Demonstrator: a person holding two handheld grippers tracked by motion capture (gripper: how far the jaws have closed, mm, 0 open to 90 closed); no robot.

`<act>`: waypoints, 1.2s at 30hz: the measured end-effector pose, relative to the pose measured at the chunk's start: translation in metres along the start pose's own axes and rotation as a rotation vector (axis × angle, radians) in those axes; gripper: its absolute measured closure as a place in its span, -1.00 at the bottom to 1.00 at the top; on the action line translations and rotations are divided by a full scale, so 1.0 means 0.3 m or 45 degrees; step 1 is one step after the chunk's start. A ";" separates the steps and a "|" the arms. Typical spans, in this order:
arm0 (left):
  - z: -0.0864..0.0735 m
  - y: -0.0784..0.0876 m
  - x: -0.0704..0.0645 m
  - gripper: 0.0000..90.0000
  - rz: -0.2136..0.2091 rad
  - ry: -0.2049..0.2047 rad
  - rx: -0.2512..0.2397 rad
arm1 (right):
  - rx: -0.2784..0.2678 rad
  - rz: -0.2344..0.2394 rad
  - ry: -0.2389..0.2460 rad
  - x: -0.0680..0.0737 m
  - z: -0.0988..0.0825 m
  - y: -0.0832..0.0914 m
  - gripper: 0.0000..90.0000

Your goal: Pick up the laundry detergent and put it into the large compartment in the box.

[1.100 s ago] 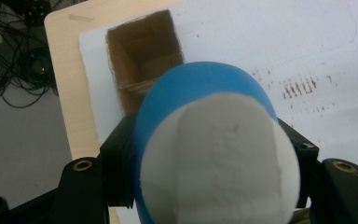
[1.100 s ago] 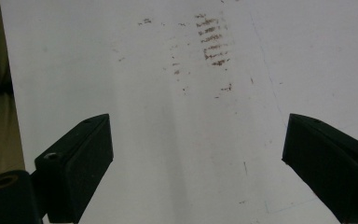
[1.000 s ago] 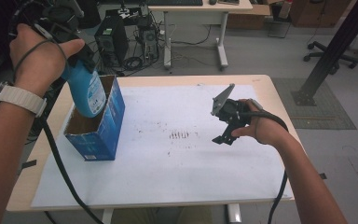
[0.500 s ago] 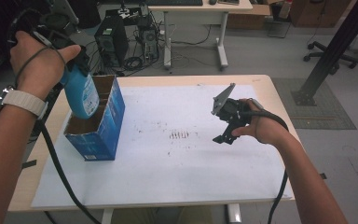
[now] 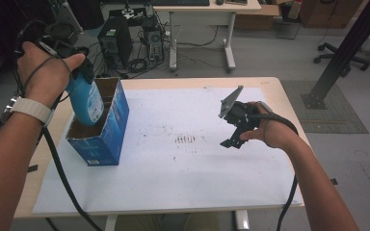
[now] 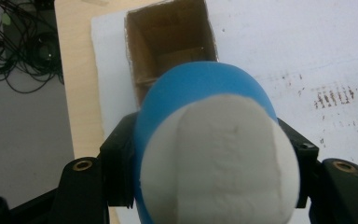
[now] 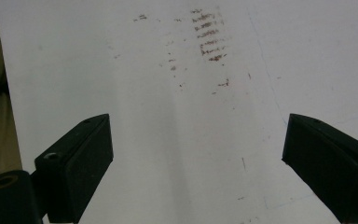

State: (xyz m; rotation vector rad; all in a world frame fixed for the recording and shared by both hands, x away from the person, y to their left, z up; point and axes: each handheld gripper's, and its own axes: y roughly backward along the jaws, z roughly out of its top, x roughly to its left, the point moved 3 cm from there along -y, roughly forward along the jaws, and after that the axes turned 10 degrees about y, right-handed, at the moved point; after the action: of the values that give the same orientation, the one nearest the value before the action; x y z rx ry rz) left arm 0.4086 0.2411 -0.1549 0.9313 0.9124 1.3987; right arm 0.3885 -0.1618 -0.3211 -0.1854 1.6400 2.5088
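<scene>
The left gripper (image 5: 79,72) clamps a blue plastic bottle (image 5: 87,101) with a white cap (image 6: 219,163) by its upper body, above the open blue cardboard box (image 5: 103,139) at the table's left edge. The bottle looks rigid, smooth, probably slippery and moderately heavy. The right gripper (image 7: 198,158) hangs with jaws apart, empty.

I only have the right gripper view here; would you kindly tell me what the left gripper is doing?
Observer: The left gripper is shut on a blue bottle with a white cap.
Operator: Thanks. Where is the bottle?
Observer: Its lower end sits inside the open top of a blue cardboard box.
Operator: And where is that box?
Observer: Near the left edge of the table, on the white sheet.
</scene>
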 end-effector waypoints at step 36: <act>-0.038 -0.213 0.040 -0.17 -0.016 -0.002 0.042 | 0.024 0.007 -0.020 -0.009 -0.006 -0.019 -0.81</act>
State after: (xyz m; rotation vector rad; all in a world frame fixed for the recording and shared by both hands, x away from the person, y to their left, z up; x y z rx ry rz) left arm 0.4220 0.2549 -0.2180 0.9501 0.9408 1.3757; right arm 0.3923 -0.1614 -0.3265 -0.1591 1.6596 2.4917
